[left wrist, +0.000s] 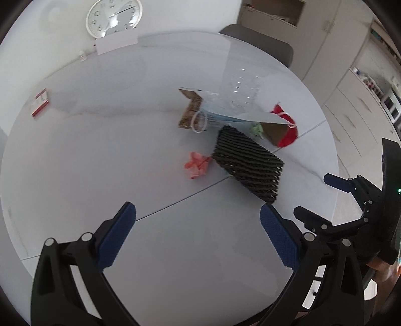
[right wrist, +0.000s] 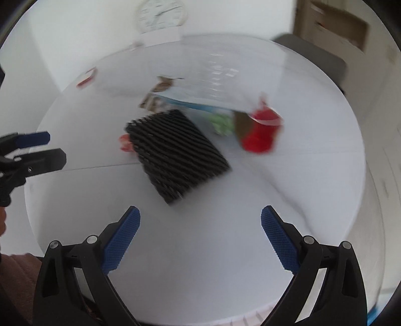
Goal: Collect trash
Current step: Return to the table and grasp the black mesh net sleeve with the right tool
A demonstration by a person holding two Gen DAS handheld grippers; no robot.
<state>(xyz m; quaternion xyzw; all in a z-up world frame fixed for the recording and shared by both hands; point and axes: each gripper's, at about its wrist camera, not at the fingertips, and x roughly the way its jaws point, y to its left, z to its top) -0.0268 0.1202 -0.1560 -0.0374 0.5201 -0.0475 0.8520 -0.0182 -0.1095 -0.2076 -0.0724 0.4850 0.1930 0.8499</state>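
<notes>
Trash lies in a heap on the round white table (left wrist: pixel 100 155). A black foam net sleeve (left wrist: pixel 248 163) lies nearest, with a crumpled pink paper (left wrist: pixel 196 164) to its left. Behind are a blue face mask (left wrist: pixel 220 115), a brown cardboard piece (left wrist: pixel 189 109), a clear plastic container (left wrist: pixel 244 91), a green scrap (left wrist: pixel 257 130) and a red cup (left wrist: pixel 288 135). My left gripper (left wrist: pixel 198 225) is open, short of the sleeve and holding nothing. My right gripper (right wrist: pixel 200 228) is open too, hovering before the same black sleeve (right wrist: pixel 175 153). The right wrist view is motion-blurred.
A red and white box (left wrist: pixel 40 102) lies far left on the table. A wall clock (left wrist: pixel 114 16) and white card (left wrist: pixel 116 44) stand behind. A grey chair (left wrist: pixel 260 42) is at the far side, with cabinets (left wrist: pixel 351 110) to the right.
</notes>
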